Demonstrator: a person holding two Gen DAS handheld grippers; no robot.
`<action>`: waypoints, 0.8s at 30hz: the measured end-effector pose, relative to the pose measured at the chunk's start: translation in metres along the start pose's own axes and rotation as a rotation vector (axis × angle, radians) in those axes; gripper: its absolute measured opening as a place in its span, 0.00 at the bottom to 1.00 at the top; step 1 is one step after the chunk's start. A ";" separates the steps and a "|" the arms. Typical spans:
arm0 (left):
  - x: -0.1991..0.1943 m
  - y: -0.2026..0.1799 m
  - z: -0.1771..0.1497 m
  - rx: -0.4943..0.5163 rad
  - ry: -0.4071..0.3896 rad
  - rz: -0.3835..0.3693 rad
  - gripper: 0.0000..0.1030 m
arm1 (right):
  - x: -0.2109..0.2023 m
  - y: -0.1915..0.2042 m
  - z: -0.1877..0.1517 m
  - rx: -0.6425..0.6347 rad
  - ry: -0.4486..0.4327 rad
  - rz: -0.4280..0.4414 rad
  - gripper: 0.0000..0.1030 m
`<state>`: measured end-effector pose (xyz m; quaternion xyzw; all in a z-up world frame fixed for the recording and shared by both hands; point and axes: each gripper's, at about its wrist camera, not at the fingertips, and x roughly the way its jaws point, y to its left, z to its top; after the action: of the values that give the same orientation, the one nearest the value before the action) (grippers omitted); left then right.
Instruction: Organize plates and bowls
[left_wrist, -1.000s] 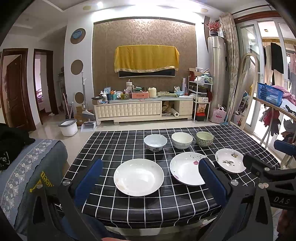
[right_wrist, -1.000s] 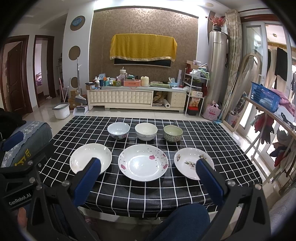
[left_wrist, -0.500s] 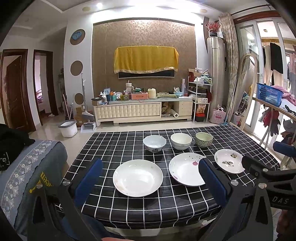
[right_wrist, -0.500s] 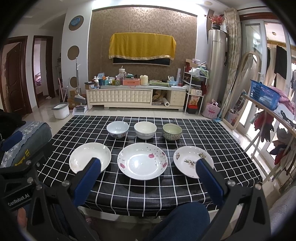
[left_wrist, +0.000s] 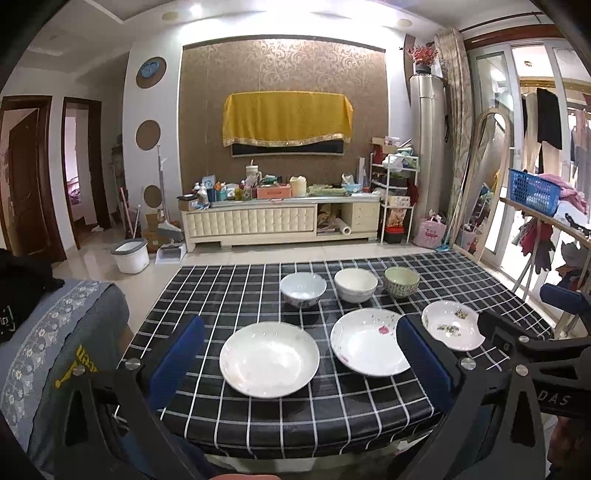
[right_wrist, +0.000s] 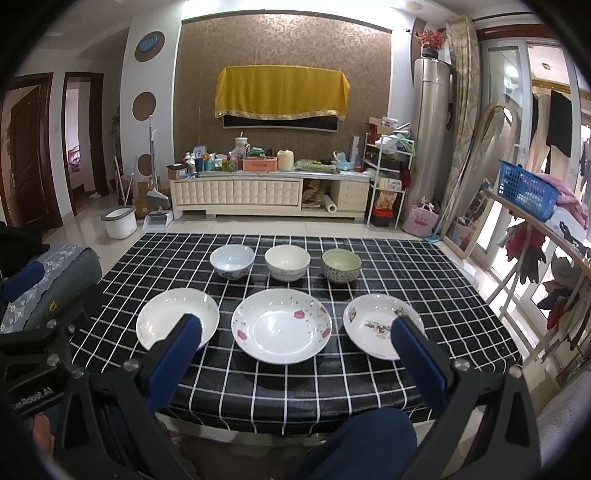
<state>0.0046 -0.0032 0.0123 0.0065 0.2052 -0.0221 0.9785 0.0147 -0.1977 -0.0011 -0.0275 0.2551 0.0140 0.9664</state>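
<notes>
left claw (left_wrist: 299, 354): held apart, nothing gripped, short of the counter (left_wrist: 229, 295)
right claw (right_wrist: 295, 347): held apart, nothing gripped
plain plate (left_wrist: 269, 359): framed dead ahead of left claw, nearest
flowered plate (right_wrist: 281, 325): framed dead ahead of right claw
bowls (right_wrist: 287, 262): lined up beyond the plates
next: likely each plate taken by the claw facing it

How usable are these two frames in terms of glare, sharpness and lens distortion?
Left wrist view: ceiling lights blow out the top, the plain white plate stays sharp, the black checked tablecloth grid bows with fisheye. Right wrist view: bright window at right, small highlights on the pink-flowered white plate, dark vignette in the corners.
</notes>
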 end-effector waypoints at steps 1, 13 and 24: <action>0.001 -0.001 0.002 0.002 -0.004 -0.003 1.00 | 0.000 -0.002 0.005 0.004 -0.007 -0.001 1.00; 0.031 0.009 0.041 -0.001 0.018 -0.011 1.00 | 0.027 -0.004 0.041 0.009 -0.025 0.026 1.00; 0.090 0.045 0.035 -0.033 0.122 0.036 1.00 | 0.096 0.032 0.050 -0.049 0.054 0.118 1.00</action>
<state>0.1031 0.0370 0.0086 -0.0047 0.2648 -0.0008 0.9643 0.1213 -0.1612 -0.0060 -0.0363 0.2818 0.0766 0.9557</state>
